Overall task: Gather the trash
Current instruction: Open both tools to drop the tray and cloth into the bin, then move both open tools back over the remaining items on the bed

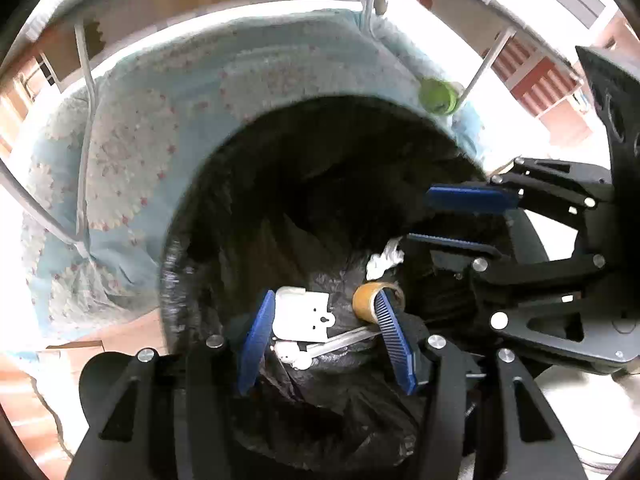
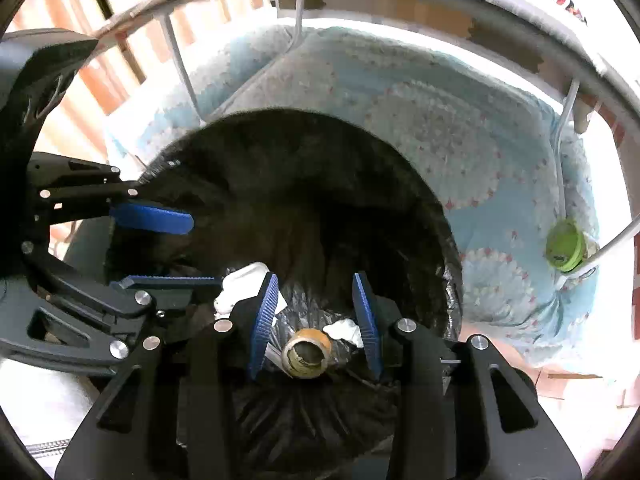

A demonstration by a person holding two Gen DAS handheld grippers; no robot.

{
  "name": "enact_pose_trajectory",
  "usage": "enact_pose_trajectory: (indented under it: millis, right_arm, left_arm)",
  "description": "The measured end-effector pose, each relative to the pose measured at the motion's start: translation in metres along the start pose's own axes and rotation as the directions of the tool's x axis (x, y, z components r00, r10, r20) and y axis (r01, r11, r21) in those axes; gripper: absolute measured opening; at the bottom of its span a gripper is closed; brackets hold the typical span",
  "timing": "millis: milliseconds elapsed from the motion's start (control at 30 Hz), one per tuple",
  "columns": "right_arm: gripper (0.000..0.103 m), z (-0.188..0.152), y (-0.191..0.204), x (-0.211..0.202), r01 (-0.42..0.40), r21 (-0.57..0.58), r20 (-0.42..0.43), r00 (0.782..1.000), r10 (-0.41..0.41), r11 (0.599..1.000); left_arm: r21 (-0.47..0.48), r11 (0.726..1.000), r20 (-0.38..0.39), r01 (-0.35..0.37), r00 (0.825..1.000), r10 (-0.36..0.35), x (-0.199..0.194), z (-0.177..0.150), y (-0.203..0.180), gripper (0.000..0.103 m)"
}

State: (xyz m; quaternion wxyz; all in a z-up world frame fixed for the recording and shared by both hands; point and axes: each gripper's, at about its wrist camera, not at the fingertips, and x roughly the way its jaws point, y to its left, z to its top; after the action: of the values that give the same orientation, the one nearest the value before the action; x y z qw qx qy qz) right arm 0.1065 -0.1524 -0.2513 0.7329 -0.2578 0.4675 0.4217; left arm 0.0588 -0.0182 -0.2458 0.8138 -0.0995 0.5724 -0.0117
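Setting: black plastic-lined round trash bin (image 1: pixel 188 280) against a pale blue floral quilt (image 1: pixel 152 128). Left gripper (image 1: pixel 326 336): spread wide, empty. Right gripper (image 2: pixel 316 320): spread wide, empty. Brown cardboard tape roll (image 2: pixel 306 354): on bin bottom, 6 o'clock in right-wrist view, hollow axis facing camera.

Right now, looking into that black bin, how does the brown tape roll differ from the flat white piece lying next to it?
The tape roll is a brown ring with a hollow middle; the white plastic piece is a flat plate with small cut-out holes. The tape roll looks smaller, the white plastic piece broader. Both lie on the black trash bag in the bin, below the open left gripper, which holds neither.
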Motion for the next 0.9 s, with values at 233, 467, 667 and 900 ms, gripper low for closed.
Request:
enact_pose_trajectory:
  millis: [233, 467, 667, 900]
  right_arm:
    - [0.039, 0.011, 0.001, -0.037, -0.004, -0.012, 0.092, 0.996, 0.005, 1.0]
    - [0.039, 0.028, -0.001, -0.077, -0.004, -0.017, 0.189, 0.982, 0.007, 1.0]
    - [0.039, 0.045, 0.004, -0.102, -0.003, -0.043, 0.255, 0.967, 0.014, 0.999]
    - [0.039, 0.063, 0.003, -0.125, 0.011, -0.068, 0.32, 0.947, 0.012, 0.998]
  left_arm:
    - [0.032, 0.999, 0.103, -0.015, 0.995, 0.011, -0.044, 0.008, -0.004, 0.051]
    - [0.058, 0.998, 0.231, 0.017, 0.972, -0.03, -0.095, 0.023, 0.002, 0.051]
    - [0.082, 0.997, 0.305, 0.002, 0.952, -0.027, -0.13, 0.034, 0.007, 0.051]
    - [0.091, 0.995, 0.378, -0.036, 0.926, -0.002, -0.161, 0.051, 0.018, 0.051]
